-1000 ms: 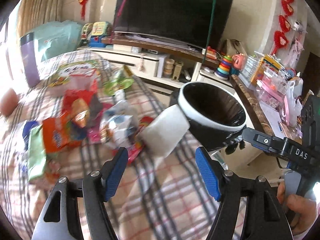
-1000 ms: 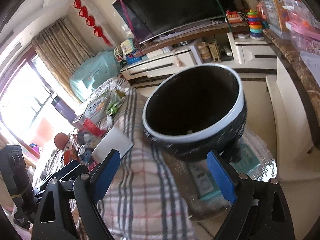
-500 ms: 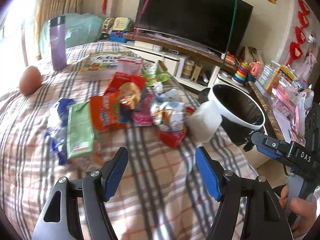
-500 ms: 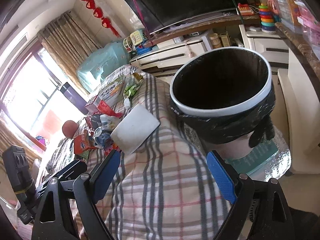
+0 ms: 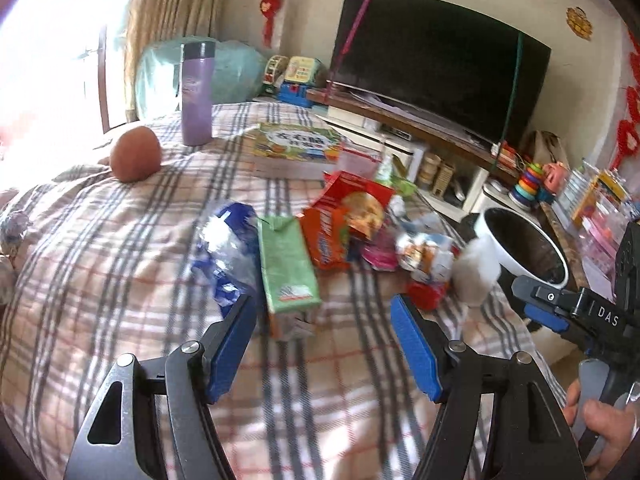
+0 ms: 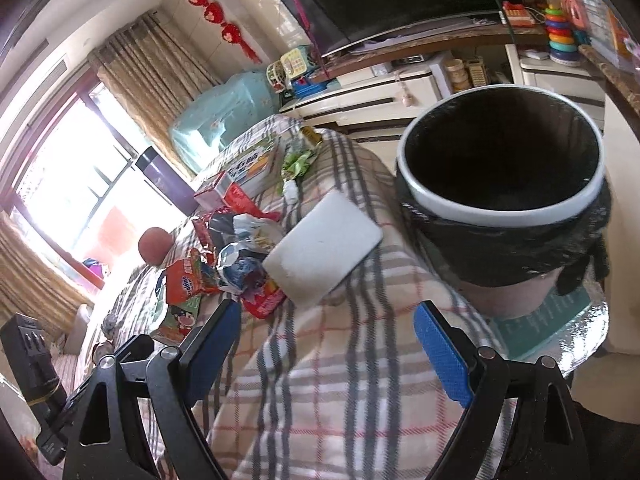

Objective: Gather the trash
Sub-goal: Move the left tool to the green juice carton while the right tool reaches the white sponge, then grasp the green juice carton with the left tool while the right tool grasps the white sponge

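Trash pile [image 5: 344, 236] at 12 o'clock: advance left gripper [image 5: 320, 344], wide open and empty, onto green carton [image 5: 286, 264]; right gripper [image 6: 328, 354] likewise open, empty.

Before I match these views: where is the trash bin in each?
Left wrist: bin at right edge, beyond the white pack.
Right wrist: bin upper right, large, beside the table.
Shared landmark: the white pack, left of the bin in both.
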{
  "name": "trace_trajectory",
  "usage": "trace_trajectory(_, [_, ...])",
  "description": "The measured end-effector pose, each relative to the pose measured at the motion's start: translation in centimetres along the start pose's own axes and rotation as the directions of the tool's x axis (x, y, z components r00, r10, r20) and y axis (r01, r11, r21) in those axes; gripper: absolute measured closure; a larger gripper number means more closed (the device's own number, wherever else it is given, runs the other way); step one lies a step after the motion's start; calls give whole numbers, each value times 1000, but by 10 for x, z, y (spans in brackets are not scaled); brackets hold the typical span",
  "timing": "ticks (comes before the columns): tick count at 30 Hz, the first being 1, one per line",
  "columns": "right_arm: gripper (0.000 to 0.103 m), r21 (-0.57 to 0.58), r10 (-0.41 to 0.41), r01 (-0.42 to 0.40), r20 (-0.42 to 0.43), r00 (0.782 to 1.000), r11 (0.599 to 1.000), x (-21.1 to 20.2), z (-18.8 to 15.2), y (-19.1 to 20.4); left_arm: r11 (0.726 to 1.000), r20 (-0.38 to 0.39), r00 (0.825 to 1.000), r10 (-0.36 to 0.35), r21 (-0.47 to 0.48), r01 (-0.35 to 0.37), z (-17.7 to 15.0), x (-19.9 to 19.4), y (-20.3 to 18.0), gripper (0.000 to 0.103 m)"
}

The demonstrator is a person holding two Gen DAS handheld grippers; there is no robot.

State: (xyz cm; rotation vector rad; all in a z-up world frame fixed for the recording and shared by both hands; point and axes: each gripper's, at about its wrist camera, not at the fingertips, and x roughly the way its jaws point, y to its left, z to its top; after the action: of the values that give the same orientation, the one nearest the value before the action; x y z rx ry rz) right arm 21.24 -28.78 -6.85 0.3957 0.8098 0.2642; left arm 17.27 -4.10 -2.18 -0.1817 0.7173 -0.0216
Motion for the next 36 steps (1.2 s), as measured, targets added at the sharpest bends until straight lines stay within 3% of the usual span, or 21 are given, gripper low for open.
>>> trace_trajectory(12, [14, 54, -26, 27, -24, 999, 998, 45, 17, -2, 998, -116, 991, 69, 16, -68, 15, 58, 7, 37])
trace_trajectory(15, [16, 81, -25, 27, -26, 999, 996, 55, 22, -7, 998, -125, 990, 61, 0, -61, 17, 65, 14, 54])
trace_trajectory(17, [20, 78, -24, 25, -13, 1000, 997, 57, 24, -5, 999, -121, 991, 52, -3, -52, 18, 66, 15, 61])
trace_trajectory(19, [33, 63, -16, 16, -2, 1000, 998, 57, 25, -2, 999, -118, 992, 39, -4, -40, 18, 65, 15, 73])
trace_trajectory(24, [39, -5, -44, 45, 17, 999, 999, 50, 19, 10, 1000, -78, 997, 14, 15, -13, 11, 47, 13, 74])
trace_trajectory(25, [47, -8, -41, 42, 18, 999, 999, 49, 18, 11, 1000, -70, 998, 6, 18, -5, 9, 42, 12, 74])
trace_trajectory(26, [62, -10, -35, 35, 20, 999, 999, 46, 16, 11, 1000, -64, 998, 0, 23, 1, 7, 37, 10, 74])
trace_trajectory(28, [74, -4, -18, 18, 22, 1000, 1000, 39, 14, 9, 999, -59, 998, -15, 31, 17, 3, 29, 8, 74])
trace_trajectory(34, [87, -23, -12, 12, 7, 1000, 1000, 27, 5, 7, 995, -87, 995, -54, 74, 61, -13, 20, 4, 73])
trace_trajectory(36, [87, -31, -10, 11, 4, 1000, 999, 25, 2, 8, 995, -116, 992, -51, 76, 60, -17, 22, 4, 73])
